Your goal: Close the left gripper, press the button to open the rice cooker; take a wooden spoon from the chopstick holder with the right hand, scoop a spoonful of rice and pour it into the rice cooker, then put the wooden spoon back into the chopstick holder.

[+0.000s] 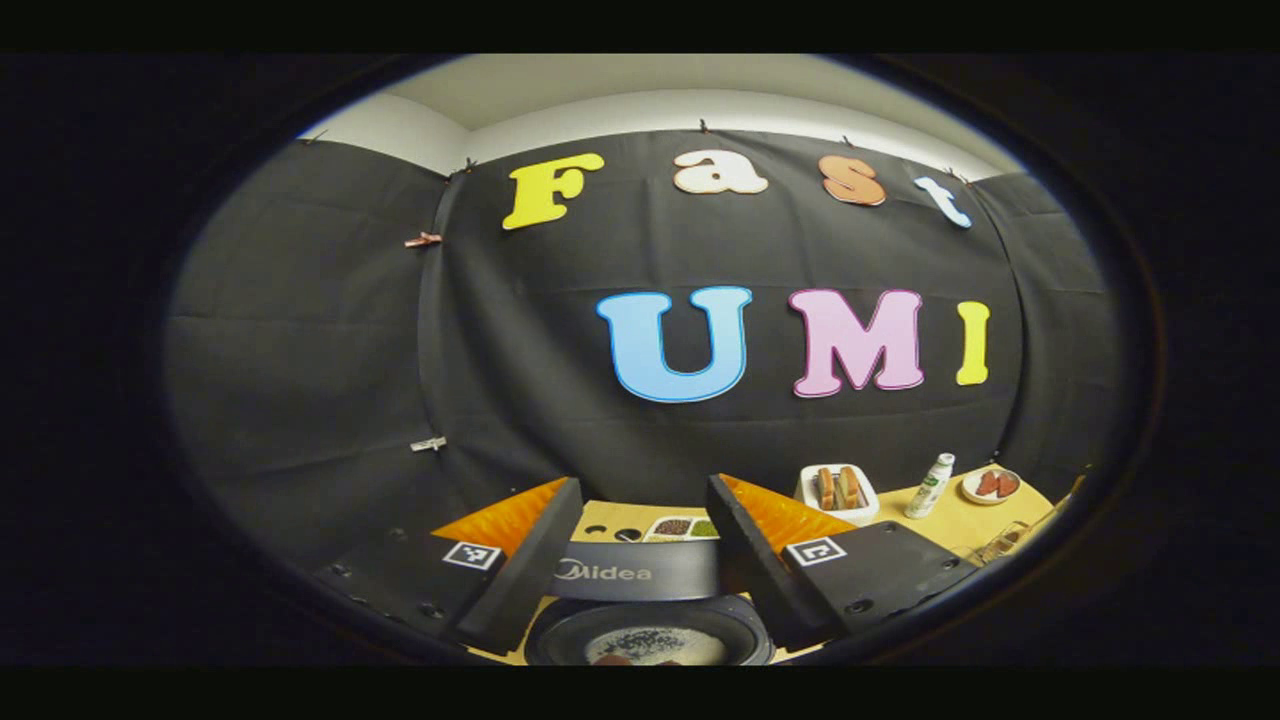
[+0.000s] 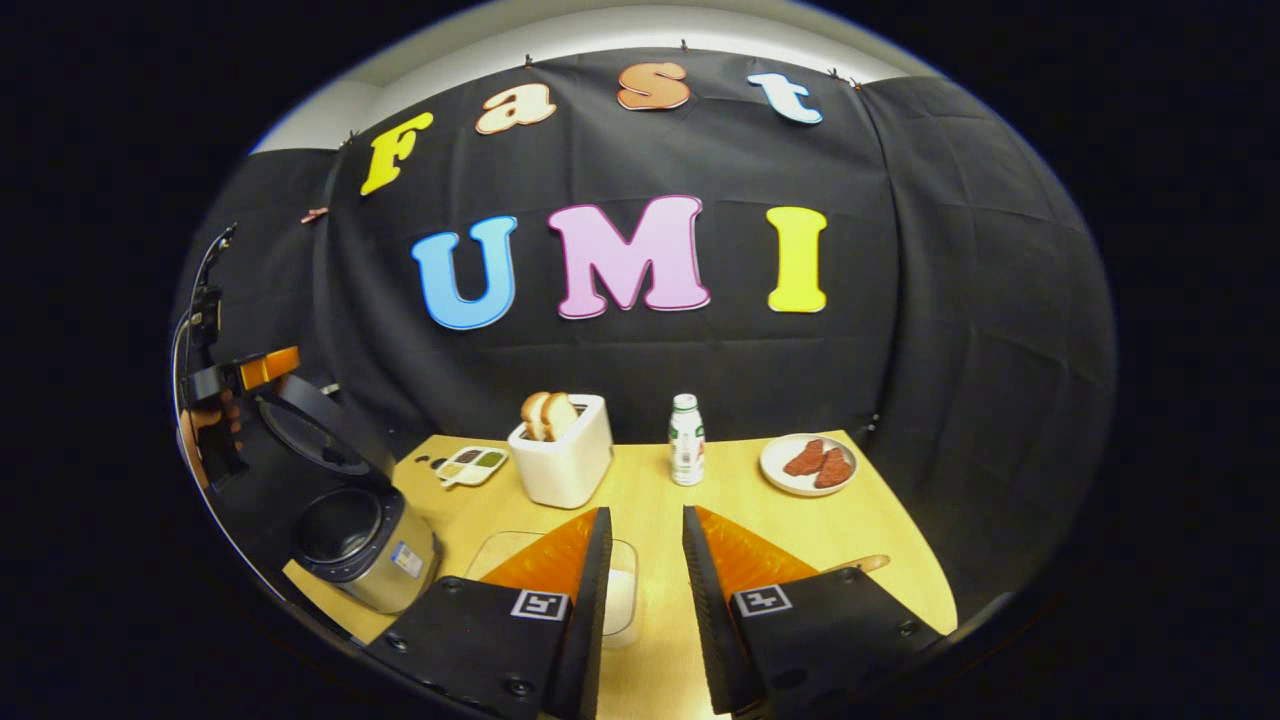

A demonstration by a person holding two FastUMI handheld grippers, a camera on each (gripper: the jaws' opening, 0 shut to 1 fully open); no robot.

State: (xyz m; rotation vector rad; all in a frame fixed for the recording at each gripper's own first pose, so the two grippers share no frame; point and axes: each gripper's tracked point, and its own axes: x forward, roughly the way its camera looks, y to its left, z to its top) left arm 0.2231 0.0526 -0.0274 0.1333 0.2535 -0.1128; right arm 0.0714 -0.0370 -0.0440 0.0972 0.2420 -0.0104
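The rice cooker point(image 2: 365, 548) stands open at the table's left corner, its lid point(image 2: 312, 432) tilted up and back. My left gripper point(image 1: 645, 498) hangs open just above it; the raised lid point(image 1: 640, 572) and the dark inner pot point(image 1: 650, 640) show between its fingers. A hand holds this left gripper point(image 2: 245, 375) over the cooker. My right gripper point(image 2: 645, 530) is open over the table's front with nothing between its fingers. A clear container of rice point(image 2: 622, 590) sits just behind its left finger. A wooden spoon end point(image 2: 862, 564) pokes out past its right finger.
A white toaster point(image 2: 565, 455) with bread slices stands mid-table, with a small bottle point(image 2: 686, 440) and a plate of meat point(image 2: 808, 463) to its right. A compartment tray point(image 2: 472, 465) lies behind the cooker. The black cloth wall closes the table's back and sides.
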